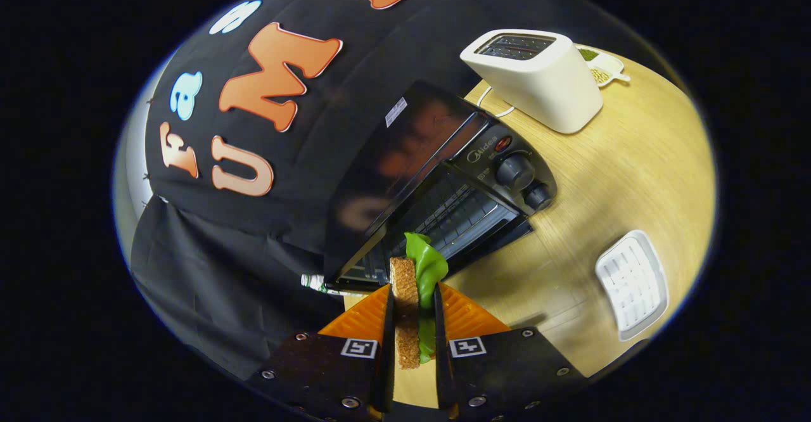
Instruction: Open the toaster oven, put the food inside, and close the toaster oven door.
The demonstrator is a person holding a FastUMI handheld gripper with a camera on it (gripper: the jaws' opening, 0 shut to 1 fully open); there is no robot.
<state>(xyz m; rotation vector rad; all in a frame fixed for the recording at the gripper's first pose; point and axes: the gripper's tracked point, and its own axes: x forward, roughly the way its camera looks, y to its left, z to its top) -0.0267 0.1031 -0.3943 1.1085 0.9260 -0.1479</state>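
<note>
- A pale wooden table (627, 156) stands against the booth's black cloth wall (209, 270).
- The black toaster oven (437, 181) sits on it just ahead of the fingers, its door (488, 244) dropped open toward the table so the wire rack (456, 216) inside shows (two knobs (526, 181) sit on its control panel).
- Beyond the oven stands a white pop-up toaster (538, 80), with a small white dish (602, 67) of something greenish behind it.
- A white ribbed tray (633, 282) lies well apart from the oven, out beside the gripper.
- A small bottle-like thing (320, 284) lies by the oven's near corner; I cannot tell what it is.
- The gripper (412, 301) is closed narrow on the food: a slice of brown bread (405, 308) with a green leaf (427, 267), held upright, both fingers pressing its sides.
- The food's upper end reaches the front of the open oven mouth.
</note>
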